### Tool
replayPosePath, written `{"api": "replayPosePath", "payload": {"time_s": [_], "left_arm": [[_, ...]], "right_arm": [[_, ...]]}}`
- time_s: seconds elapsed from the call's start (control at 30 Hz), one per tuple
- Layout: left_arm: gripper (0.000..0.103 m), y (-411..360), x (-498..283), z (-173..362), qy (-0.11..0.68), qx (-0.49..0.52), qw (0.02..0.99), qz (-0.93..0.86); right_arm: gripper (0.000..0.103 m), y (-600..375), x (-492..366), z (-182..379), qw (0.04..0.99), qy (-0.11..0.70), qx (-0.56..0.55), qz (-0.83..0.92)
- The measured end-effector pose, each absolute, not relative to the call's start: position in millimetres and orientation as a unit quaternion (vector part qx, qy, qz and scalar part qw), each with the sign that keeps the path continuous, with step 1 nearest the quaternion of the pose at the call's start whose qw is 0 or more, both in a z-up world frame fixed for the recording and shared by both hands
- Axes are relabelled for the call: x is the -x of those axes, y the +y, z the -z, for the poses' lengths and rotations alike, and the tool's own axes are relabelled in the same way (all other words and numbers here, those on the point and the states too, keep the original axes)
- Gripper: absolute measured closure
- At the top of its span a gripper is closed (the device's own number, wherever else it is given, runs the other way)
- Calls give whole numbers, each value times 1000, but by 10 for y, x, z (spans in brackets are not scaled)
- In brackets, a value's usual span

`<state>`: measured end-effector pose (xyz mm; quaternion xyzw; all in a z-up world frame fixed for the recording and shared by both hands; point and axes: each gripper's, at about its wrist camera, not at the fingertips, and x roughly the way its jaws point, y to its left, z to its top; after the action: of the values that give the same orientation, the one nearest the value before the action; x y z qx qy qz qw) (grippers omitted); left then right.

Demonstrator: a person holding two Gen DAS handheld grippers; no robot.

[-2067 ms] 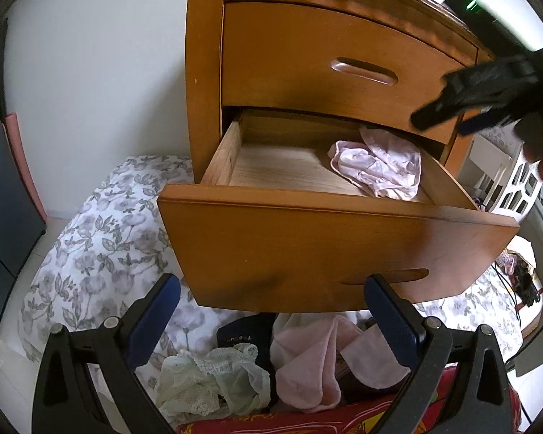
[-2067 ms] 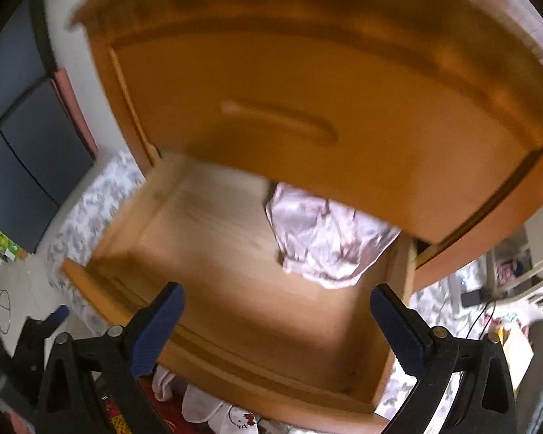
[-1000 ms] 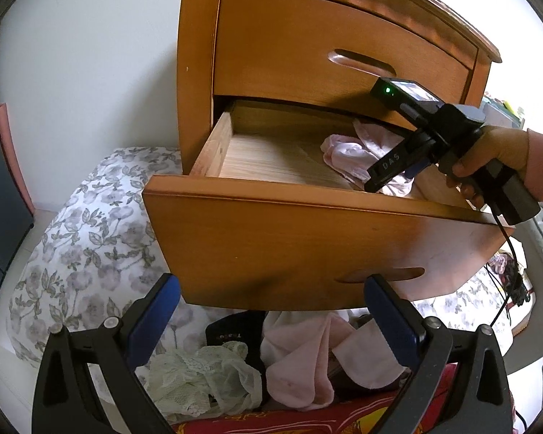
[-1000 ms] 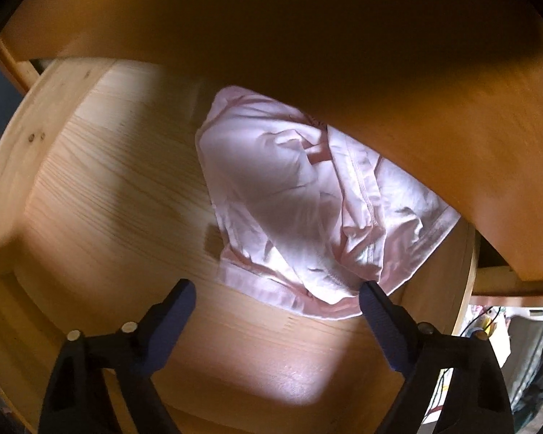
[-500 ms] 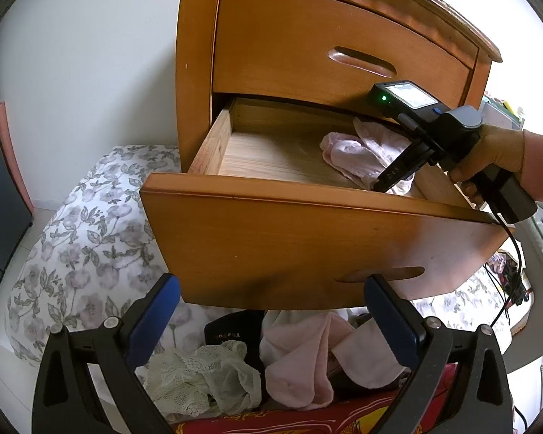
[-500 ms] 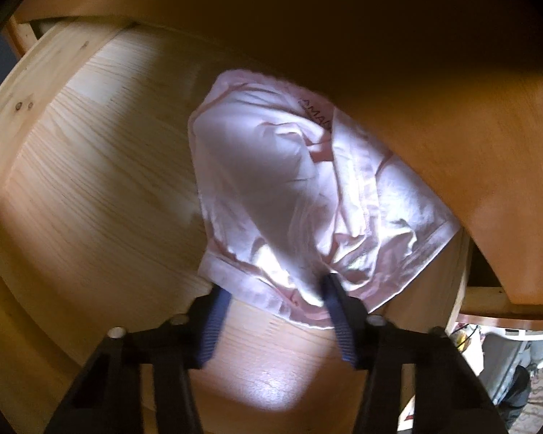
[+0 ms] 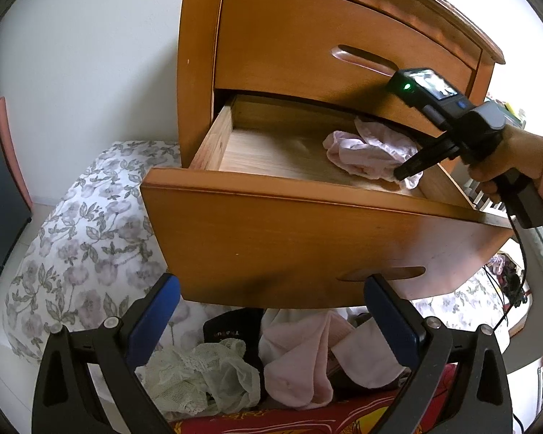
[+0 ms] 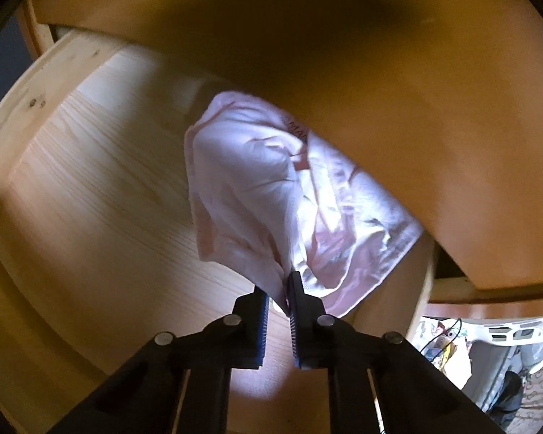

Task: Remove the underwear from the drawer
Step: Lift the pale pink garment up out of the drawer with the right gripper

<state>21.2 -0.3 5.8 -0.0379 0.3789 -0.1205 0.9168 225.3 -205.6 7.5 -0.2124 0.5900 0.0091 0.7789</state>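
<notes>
The right gripper (image 8: 285, 284) pinches a fold of the pink underwear (image 8: 271, 195), which lies in the open drawer (image 7: 307, 231). Light, limp fabric; grip bunched folds. The left gripper (image 7: 268, 311) hangs spread.

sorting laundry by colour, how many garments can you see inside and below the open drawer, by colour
pale pink: 2, underwear in the drawer pinched by the right gripper, pink garment below
white lace: 1
black: 1
total: 4
</notes>
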Motion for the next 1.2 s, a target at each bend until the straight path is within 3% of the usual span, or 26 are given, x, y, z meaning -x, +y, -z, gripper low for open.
{"api": "replayPosePath", "payload": {"time_s": [0.9,1.2], "left_arm": [[2,-36,-178,-82,375,25,922,95],[2,-43,-159,-95,373,21,923,90]], "right_arm": [[99,-2165,-963,-1566,899,402,176,11],[99,-2248,-896,-1725,909,382,168,19]]}}
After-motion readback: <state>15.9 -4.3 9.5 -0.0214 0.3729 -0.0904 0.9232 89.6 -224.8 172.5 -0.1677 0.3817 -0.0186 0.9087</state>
